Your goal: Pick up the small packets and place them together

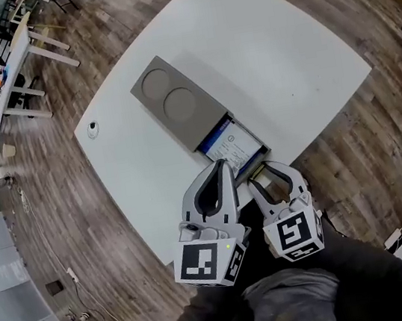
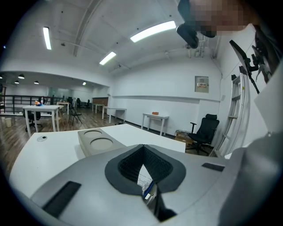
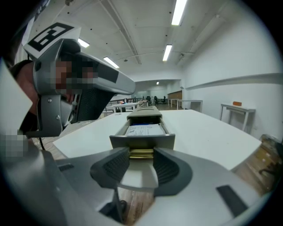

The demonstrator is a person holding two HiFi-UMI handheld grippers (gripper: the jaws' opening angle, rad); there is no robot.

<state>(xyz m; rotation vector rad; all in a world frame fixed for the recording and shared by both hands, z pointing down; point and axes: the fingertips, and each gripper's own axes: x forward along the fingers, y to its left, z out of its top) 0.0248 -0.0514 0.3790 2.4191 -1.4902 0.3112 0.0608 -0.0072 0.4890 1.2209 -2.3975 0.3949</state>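
A grey box (image 1: 177, 103) with two round hollows on top stands on the white table (image 1: 282, 52). Its drawer (image 3: 141, 140) is pulled out toward me. White and blue small packets (image 1: 230, 146) lie flat inside it. My right gripper (image 3: 141, 155) is shut on the drawer's brass-coloured handle (image 3: 141, 152), one pad on each side. My left gripper (image 1: 222, 163) hovers over the drawer's near left corner with its tips together. In the left gripper view a white and blue packet (image 2: 145, 181) shows through the gap behind the touching tips.
A small round white object (image 1: 92, 129) lies near the table's left edge. The table's near edge runs just under both grippers, with wooden floor beyond. Other desks and chairs stand far off; a black office chair (image 2: 203, 130) is beyond the table.
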